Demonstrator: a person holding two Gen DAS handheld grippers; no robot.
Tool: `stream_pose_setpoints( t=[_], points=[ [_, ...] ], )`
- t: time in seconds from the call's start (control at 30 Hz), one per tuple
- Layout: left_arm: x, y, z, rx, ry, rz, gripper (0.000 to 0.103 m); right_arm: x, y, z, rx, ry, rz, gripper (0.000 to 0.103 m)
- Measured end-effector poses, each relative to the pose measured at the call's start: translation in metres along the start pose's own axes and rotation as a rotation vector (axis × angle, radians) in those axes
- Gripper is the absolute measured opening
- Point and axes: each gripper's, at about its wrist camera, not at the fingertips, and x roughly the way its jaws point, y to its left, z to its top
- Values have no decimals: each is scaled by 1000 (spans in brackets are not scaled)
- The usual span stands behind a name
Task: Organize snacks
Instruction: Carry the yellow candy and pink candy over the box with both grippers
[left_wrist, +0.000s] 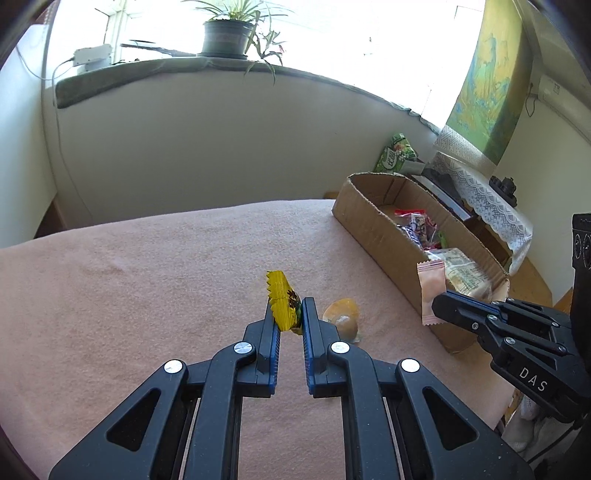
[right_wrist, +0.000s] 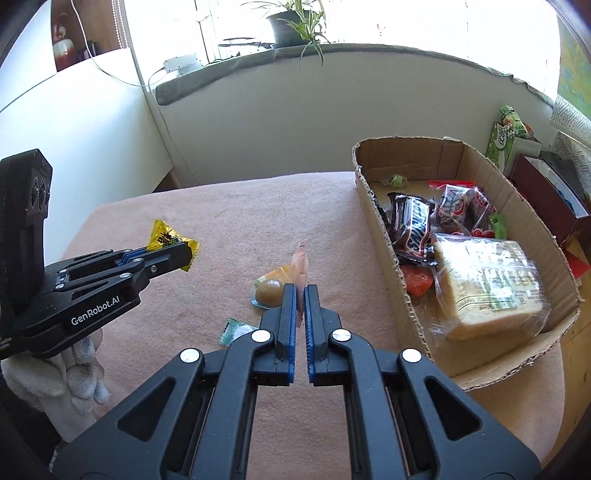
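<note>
My left gripper is shut on a yellow snack packet and holds it above the pink tablecloth; the packet also shows in the right wrist view. My right gripper is shut on a thin pink snack packet, which stands upright in the left wrist view just in front of the cardboard box. The box holds a Snickers bar, wrapped bread and several other snacks.
A jelly cup and a small green-white candy lie on the cloth between the grippers. A green carton and a dark red box stand behind the cardboard box. A potted plant sits on the windowsill.
</note>
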Motion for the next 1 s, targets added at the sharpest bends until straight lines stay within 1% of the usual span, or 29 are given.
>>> stream_pose_setpoints(
  t=[0.27, 0.47, 0.73, 1.0],
  points=[
    [3, -36, 22, 19, -36, -45, 10, -34, -35, 22, -2, -78, -28, 4],
    [14, -64, 39, 41, -59, -72, 10, -46, -70, 34, 5, -104, -78, 4],
    [34, -95, 54, 76, -62, -89, 10, -47, -111, 46, 23, -112, -116, 4],
    [52, -118, 66, 100, -54, -102, 10, -35, -131, 56, 22, -100, -124, 4]
  ],
)
